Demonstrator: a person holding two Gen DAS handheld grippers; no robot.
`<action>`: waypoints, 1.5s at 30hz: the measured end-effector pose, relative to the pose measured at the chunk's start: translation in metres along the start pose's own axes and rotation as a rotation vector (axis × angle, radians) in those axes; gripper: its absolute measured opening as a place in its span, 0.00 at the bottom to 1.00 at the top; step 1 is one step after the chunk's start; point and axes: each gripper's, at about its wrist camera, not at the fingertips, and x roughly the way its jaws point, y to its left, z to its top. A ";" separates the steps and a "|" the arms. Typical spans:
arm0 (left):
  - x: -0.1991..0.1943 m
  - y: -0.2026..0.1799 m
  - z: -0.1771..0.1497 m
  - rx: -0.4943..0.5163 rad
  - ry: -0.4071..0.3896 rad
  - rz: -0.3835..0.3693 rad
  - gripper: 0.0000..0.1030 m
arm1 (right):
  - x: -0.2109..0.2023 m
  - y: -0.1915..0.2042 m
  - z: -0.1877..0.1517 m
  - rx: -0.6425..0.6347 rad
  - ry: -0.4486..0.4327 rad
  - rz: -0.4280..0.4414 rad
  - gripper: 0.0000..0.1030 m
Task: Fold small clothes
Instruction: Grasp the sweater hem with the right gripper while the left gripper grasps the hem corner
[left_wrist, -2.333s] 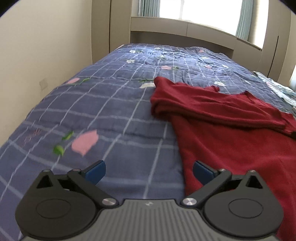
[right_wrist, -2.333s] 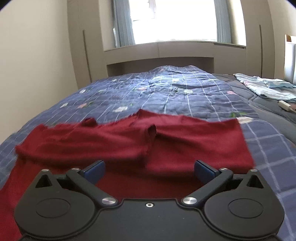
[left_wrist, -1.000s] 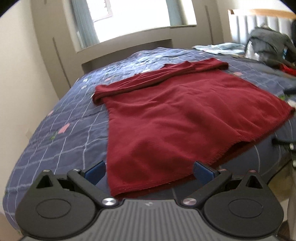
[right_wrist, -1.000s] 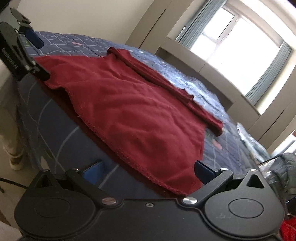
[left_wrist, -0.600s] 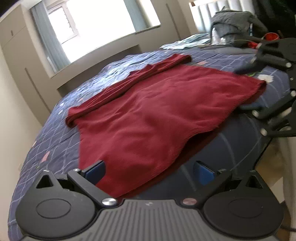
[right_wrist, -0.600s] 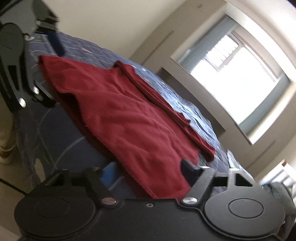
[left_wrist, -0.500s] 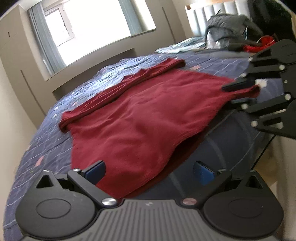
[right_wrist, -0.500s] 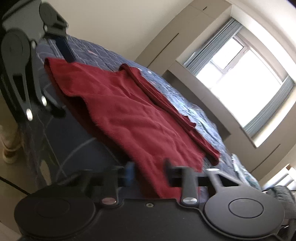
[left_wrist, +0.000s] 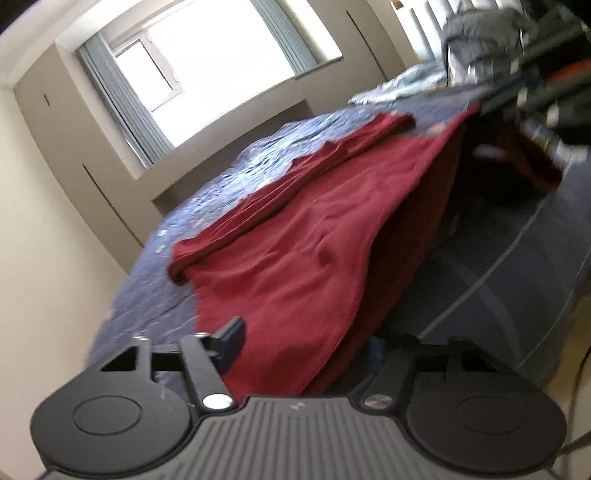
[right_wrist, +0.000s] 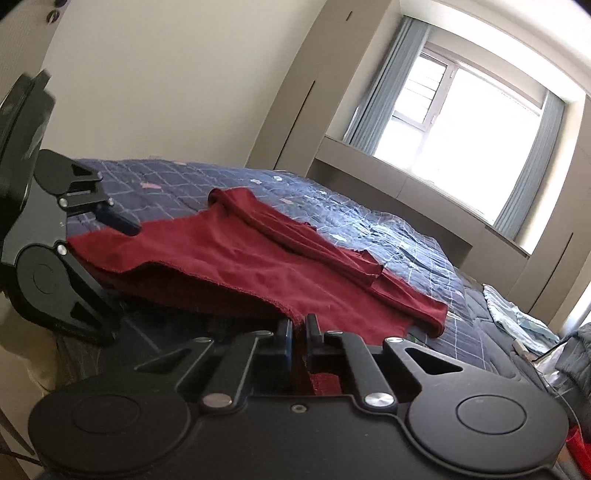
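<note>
We note a dark red knit garment (right_wrist: 236, 258) spread flat on a bed, its near hem at the mattress edge. The fabric looks soft and slightly fuzzy, with a stitched hem and shallow wrinkles across the broad panel. Along the far side a long narrow band of the same cloth, a folded-over sleeve or strip (right_wrist: 317, 240), runs as a raised ridge.

Beneath it lies a quilt (right_wrist: 369, 225), navy with a pale grid of lines and small pink and white patches, puffy between the stitch lines.

Right gripper (right_wrist: 298, 332): black plastic, round hubs and jointed arms. Its two fingers are pressed together on the near hem corner, red cloth pinched between them and bunched just behind. The hem there is raised off the mattress, dark shadow showing beneath it.

Left gripper (left_wrist: 306, 339): same build, ribbed grey housing. Its jaws have just been closing and stand partly spread, with the other hem corner between them. One blue pad (left_wrist: 232, 338) sits above the cloth; the other finger is hidden below the hem. We cannot tell whether the pads press on the fabric yet; the view is blurred.

From the right wrist view the left gripper appears at the garment's far corner, one finger above and one below the edge.

Behind: beige walls, tall cabinet panels, a bright window (right_wrist: 461, 118) with grey-blue curtains. Pale blue crumpled cloth (right_wrist: 517, 321) lies farther along the bed.
</note>
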 end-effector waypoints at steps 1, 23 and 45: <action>0.000 0.002 -0.005 0.021 0.013 0.018 0.52 | -0.001 0.000 -0.001 0.002 0.000 0.000 0.06; -0.010 0.040 -0.015 0.045 -0.012 0.002 0.05 | 0.030 0.010 -0.052 -0.098 0.151 -0.115 0.12; -0.200 0.075 -0.049 0.016 -0.026 -0.231 0.04 | -0.159 0.015 -0.015 0.068 0.221 0.208 0.05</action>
